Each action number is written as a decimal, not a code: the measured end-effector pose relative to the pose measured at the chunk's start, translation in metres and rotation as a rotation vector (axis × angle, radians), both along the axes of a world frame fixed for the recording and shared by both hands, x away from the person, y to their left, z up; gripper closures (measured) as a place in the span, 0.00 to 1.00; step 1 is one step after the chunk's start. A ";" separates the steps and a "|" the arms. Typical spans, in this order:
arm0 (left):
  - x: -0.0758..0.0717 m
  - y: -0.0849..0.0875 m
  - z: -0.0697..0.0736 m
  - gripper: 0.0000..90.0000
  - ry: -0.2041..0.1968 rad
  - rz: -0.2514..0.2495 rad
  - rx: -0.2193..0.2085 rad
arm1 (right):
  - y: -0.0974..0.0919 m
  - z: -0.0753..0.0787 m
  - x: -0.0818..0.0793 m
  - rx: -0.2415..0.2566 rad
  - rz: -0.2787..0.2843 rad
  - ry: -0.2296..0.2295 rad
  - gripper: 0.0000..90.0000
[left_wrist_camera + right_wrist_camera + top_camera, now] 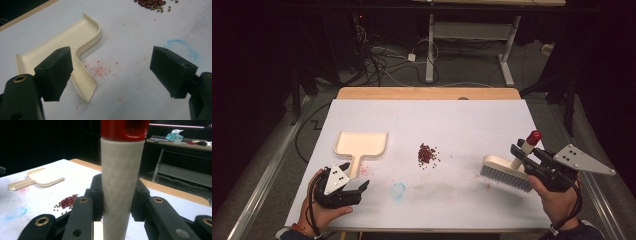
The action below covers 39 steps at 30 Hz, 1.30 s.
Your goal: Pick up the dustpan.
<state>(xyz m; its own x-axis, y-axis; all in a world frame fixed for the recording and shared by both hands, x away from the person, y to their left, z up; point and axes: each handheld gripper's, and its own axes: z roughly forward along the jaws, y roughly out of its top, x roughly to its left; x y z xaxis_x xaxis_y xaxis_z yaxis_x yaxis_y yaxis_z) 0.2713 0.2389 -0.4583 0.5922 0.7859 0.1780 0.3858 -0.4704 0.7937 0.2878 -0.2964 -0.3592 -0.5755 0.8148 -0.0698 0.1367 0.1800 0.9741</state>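
Your right gripper (523, 152) pinches the brush (508, 169) by its handle, which rises upright between the jaws, red cap on top, bristles down on the table (462, 125). Your left gripper (353, 176) is spread wide, holding nothing. The dustpan (361, 145) lies just beyond it, handle pointing toward its jaws. The beans (427, 153) lie between both grippers.

Light's from overhead, bright on my white table (462, 115), w/ the room behind nearly black. Shadows under things are soft and short. High view is grainy, low-res. In my right tool's view the brush handle (121, 182) up close is slightly soft; no glare.
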 end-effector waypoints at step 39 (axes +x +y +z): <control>0.091 0.008 -0.030 0.52 0.360 0.276 -0.072 | 0.008 -0.005 0.004 -0.008 0.006 0.014 0.77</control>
<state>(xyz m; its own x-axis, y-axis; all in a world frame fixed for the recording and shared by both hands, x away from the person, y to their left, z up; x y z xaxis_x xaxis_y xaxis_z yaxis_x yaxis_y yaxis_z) 0.3627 0.2472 -0.4887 0.3734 0.9256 -0.0613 0.7458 -0.2602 0.6133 0.2919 -0.2888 -0.3644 -0.5817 0.8105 -0.0684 0.1492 0.1890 0.9706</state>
